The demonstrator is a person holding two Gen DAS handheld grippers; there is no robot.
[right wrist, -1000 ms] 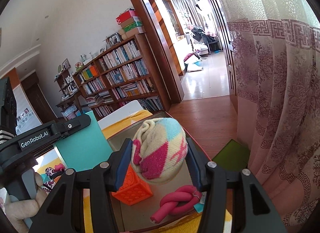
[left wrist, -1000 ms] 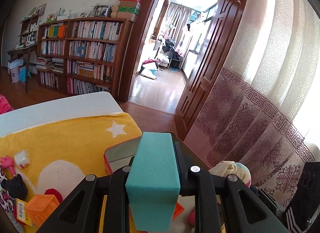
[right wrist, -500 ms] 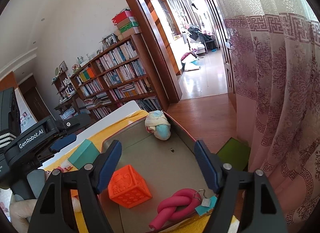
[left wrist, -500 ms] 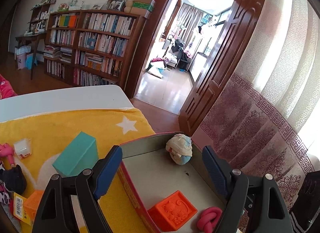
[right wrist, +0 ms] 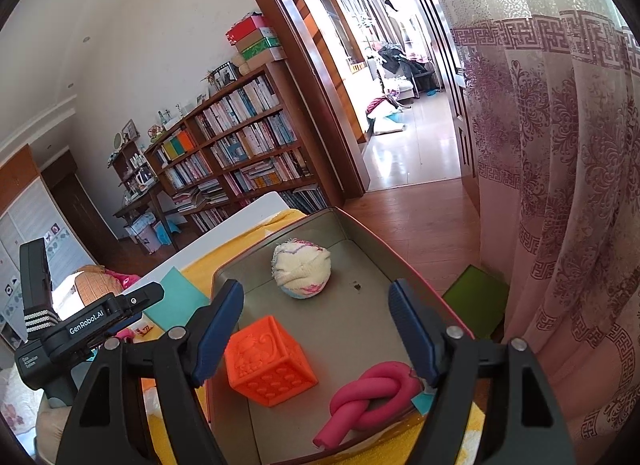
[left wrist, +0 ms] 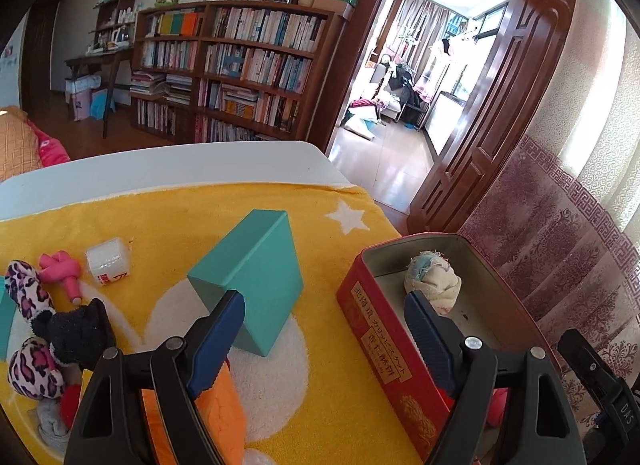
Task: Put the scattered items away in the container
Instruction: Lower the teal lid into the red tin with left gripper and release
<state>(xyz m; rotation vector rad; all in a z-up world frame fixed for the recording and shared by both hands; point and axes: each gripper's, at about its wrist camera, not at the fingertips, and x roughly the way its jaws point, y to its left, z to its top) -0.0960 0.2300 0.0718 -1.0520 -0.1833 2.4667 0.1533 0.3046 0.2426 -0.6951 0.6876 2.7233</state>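
A red tin [left wrist: 380, 329] stands on the yellow towel [left wrist: 140, 221] at the table's right end. In it lie a rolled sock ball [right wrist: 302, 267], an orange embossed cube [right wrist: 268, 361] and a pink knotted tube [right wrist: 372, 393]. My right gripper [right wrist: 316, 305] hangs open over the tin [right wrist: 360, 231], with nothing between its fingers. My left gripper [left wrist: 324, 305] is open above the towel beside the tin's left wall. A teal box [left wrist: 248, 277] lies on the towel just beyond its left finger, free of the pads. The sock ball [left wrist: 432, 281] shows behind its right finger.
Left of the teal box lie a white packet [left wrist: 108, 267], a pink knotted toy [left wrist: 60, 265], leopard-print socks [left wrist: 24, 293] and a black sock [left wrist: 80, 329]. An orange block [left wrist: 218, 417] sits under the left finger. A curtain [right wrist: 560, 185] hangs close on the right.
Both grippers opened. The left let go of the teal box, which now lies on the towel, and moved left and down. The right dropped the sock ball into the tin.
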